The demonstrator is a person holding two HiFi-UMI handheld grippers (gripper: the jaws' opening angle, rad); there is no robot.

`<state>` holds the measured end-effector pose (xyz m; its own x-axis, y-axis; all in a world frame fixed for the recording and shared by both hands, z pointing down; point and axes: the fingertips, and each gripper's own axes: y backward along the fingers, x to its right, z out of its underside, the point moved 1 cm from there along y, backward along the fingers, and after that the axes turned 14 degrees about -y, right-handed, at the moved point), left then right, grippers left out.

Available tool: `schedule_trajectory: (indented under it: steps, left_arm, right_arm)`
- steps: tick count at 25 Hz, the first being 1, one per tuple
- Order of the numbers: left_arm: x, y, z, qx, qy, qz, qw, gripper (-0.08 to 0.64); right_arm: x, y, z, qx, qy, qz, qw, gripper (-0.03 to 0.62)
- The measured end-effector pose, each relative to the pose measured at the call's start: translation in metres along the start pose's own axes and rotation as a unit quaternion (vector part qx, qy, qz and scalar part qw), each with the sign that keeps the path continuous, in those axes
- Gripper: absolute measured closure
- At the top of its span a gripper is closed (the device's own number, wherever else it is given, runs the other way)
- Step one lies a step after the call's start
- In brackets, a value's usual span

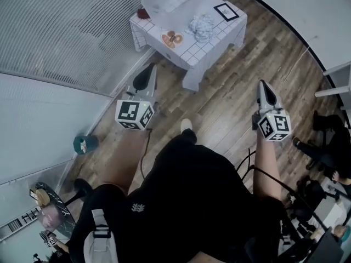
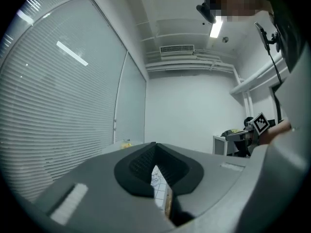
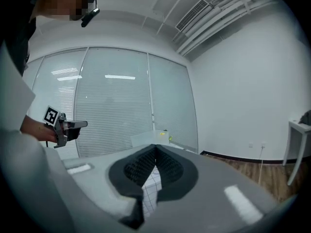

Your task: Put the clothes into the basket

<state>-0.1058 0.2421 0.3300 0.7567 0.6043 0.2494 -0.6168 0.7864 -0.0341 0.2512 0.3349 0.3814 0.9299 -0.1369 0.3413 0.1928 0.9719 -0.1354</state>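
White grid-patterned cloth covers the small table (image 1: 219,34). The crumpled pale garment (image 1: 201,26) lies on it toward the near right edge, just beside a plate of food (image 1: 172,39). The step in hand looks like the approach. The left gripper (image 1: 149,70) and right gripper (image 1: 265,86) are well short of the table, both jaws clenched on nothing. Next, one gripper must open over the garment and pinch it. I cannot tell which thing is the basket.

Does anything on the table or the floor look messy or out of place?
A light cloth lies crumpled in a heap on the white gridded table, not folded. A small teal object sits alone on the floor beside the wall. No basket is in view.
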Motion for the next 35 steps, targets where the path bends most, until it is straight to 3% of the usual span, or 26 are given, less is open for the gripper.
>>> schedule_trajectory:
  steps: [12,21,35]
  left_arm:
    - [-0.098,-0.086,0.019,0.007,0.003,0.001,1.0,0.552]
    - [-0.129,-0.123,0.039,0.008,0.018,-0.01,0.9998,0.553]
    - [-0.182,-0.218,0.05,-0.026,0.02,-0.086,0.9958,0.554]
  right_arm:
    - [-0.007,-0.137,-0.017,-0.006,0.006,0.001,1.0,0.591]
    - [-0.012,-0.189,-0.018,-0.02,0.013,-0.008,1.0,0.591]
    - [0.036,-0.345,-0.057,-0.037,0.008,-0.083,0.996,0.591]
